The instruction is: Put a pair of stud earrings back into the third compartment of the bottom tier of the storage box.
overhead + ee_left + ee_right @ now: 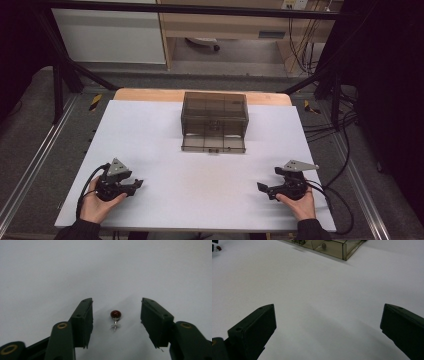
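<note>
Fingers (83, 322) either side of red-headed earring (115, 314) (untouched), centred between.

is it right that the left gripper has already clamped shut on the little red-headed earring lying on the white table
Not quite. In the left gripper view the left gripper has its jaws on either side of the red-headed earring, but both pads stand clear of it with a gap on each side. The earring does lie on the white table, untouched.
</note>
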A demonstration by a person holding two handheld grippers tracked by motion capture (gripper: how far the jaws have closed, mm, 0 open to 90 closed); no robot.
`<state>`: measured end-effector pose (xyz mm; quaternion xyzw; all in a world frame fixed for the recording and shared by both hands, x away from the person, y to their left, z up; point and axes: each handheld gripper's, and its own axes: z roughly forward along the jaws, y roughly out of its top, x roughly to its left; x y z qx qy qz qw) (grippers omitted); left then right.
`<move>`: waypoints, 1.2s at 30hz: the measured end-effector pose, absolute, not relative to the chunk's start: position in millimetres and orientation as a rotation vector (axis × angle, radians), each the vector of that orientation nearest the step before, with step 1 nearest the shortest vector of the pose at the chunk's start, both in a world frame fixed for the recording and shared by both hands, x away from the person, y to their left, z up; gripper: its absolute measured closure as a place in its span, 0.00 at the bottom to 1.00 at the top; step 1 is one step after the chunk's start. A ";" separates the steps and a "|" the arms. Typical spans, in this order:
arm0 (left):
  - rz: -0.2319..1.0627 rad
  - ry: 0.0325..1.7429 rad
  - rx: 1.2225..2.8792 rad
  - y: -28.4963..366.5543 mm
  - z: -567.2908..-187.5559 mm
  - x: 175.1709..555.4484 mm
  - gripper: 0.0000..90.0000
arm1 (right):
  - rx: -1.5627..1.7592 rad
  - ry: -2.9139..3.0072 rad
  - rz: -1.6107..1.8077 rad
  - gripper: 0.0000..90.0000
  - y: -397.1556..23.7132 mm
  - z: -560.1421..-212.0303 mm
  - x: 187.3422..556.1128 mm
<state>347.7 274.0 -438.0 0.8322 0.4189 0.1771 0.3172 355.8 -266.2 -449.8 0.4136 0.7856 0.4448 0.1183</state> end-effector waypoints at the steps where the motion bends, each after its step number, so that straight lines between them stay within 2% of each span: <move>1: 0.457 1.107 2.188 274.3 -438.0 347.6 0.54 | 1.210 2.297 1.300 0.01 -266.2 -449.8 355.9; 5: 0.450 1.127 2.183 275.7 -437.6 347.1 0.65 | 1.211 2.298 1.300 0.01 -266.0 -449.9 355.8; 15: 0.428 1.140 2.200 276.0 -440.1 347.2 0.83 | 1.210 2.298 1.300 0.01 -266.1 -449.8 355.8; 22: 0.428 1.143 2.215 276.2 -441.4 347.9 0.89 | 1.210 2.298 1.299 0.01 -266.1 -449.8 355.9; 36: 0.408 1.151 2.205 277.5 -441.0 349.0 0.91 | 1.211 2.299 1.299 0.01 -266.0 -449.9 356.0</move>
